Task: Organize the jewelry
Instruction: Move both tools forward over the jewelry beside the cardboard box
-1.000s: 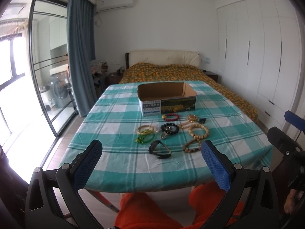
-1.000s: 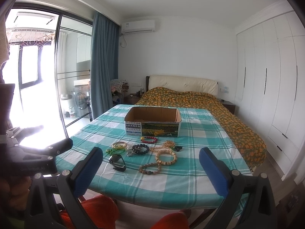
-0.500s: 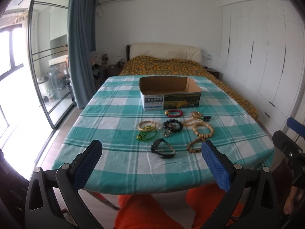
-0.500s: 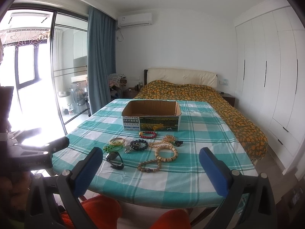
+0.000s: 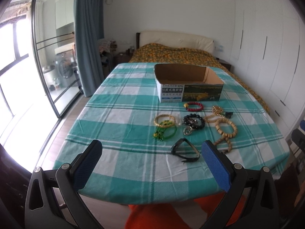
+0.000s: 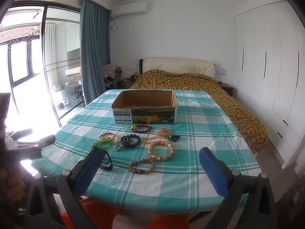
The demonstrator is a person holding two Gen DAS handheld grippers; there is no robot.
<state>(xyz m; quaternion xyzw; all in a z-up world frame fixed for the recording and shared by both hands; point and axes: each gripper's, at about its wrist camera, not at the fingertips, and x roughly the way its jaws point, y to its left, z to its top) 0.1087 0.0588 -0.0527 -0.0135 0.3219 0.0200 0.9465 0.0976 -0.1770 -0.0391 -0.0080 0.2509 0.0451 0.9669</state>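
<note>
Both your left claw (image 5: 151,157) and right claw (image 6: 149,161) stand wide apart and hold nothing, poised above the counter's near edge. The jewelry lies clustered between that edge and the cardboard box (image 6: 144,107), which looks empty. Watch the black watch (image 5: 185,150) nearest the edge: a careless nudge could push it off. The wooden bead bracelet (image 6: 161,150) touches the darker bead strand (image 6: 142,165), so lifting one may drag the other. The loose checked cloth (image 5: 122,114) can bunch under a scraping tip.
</note>
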